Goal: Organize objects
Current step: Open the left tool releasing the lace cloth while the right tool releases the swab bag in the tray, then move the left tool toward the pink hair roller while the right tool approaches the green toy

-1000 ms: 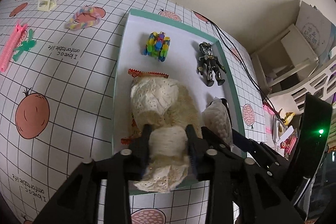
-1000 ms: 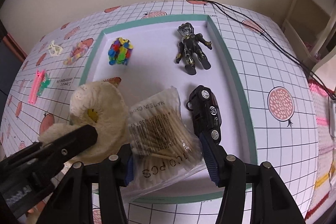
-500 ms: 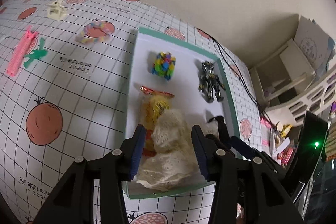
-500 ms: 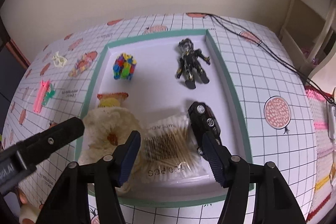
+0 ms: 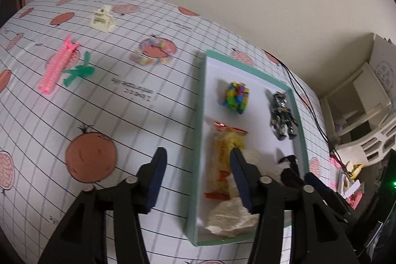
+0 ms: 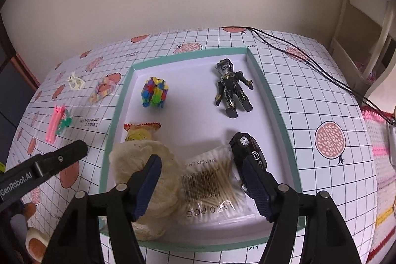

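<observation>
Lace cloth lay crumpled in the near left corner of the green-rimmed tray, beside the cotton-swab packet, snack packet, toy car, action figure and block toy. Left tool gaped wide and empty over the tray's left rim; right tool likewise wide, above the swabs. Judged between deposits. Next: reach far left across the worktop for the pink clip, green figure, bracelet or cream clip.
</observation>
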